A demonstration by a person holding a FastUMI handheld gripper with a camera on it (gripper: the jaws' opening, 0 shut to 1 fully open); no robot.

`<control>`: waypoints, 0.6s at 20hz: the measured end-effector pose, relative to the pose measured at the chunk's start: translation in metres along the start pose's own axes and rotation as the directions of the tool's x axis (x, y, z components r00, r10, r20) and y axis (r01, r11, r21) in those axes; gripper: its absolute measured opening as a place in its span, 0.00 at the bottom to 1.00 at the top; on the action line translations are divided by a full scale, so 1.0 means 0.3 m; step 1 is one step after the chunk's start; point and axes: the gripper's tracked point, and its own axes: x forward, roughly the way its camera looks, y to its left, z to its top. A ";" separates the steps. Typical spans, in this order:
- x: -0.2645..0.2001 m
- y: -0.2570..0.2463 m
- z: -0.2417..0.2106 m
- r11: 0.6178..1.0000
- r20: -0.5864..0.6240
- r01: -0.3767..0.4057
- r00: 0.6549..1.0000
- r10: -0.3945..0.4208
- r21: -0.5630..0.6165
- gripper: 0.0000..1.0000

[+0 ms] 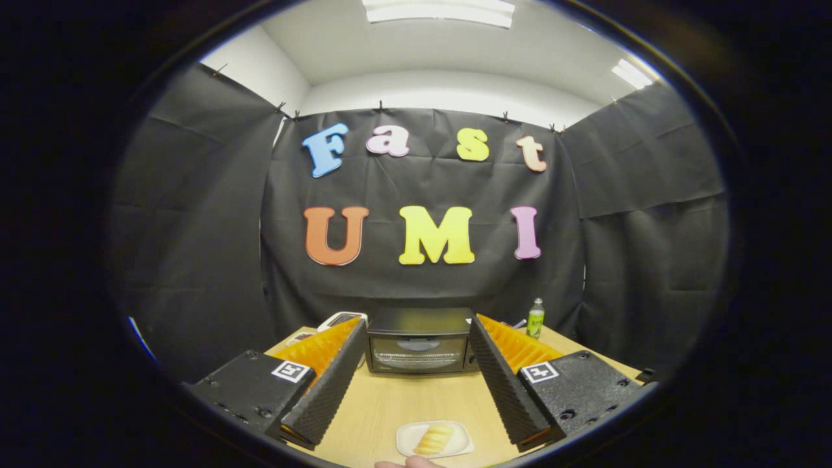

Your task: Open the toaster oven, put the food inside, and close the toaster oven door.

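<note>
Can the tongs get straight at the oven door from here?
Probably yes. The tongs are open and hold nothing, the oven sits shut beyond them, and bare table lies between. The food plate sits nearer, off that path.

1. Toaster oven (419,341): one unit, door closed, on the table (390,403) beyond the fingers.
2. Plate (434,439): one, on the table between the fingers.
3. Food (433,439): one yellow piece on the plate.
4. Gripper (416,354): one, two fingers spread wide apart, holding nothing.
5. Square markers: two, one per finger base (290,371).
6. Bottle (535,318): one, beside the oven.
7. White devices (341,320): two, near the oven.
8. Ceiling lights (439,12): two.
9. Person's fingertip (409,463): one, near the plate.
</note>
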 end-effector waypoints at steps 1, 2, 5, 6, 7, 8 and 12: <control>0.009 -0.008 -0.010 1.000 -0.006 -0.003 1.000 0.003 0.006 1.00; 0.016 -0.011 -0.024 1.000 -0.020 -0.011 1.000 0.011 0.009 1.00; 0.049 -0.021 -0.041 0.999 -0.028 -0.036 0.999 0.037 0.007 1.00; 0.065 -0.034 -0.039 0.999 -0.029 -0.035 0.999 0.035 0.006 1.00; 0.086 -0.036 -0.042 0.999 -0.035 -0.045 0.998 0.046 0.019 1.00; 0.113 -0.023 -0.051 0.998 -0.051 -0.065 0.996 0.066 0.021 1.00; 0.287 -0.025 -0.072 0.992 -0.082 -0.108 0.991 0.104 -0.057 1.00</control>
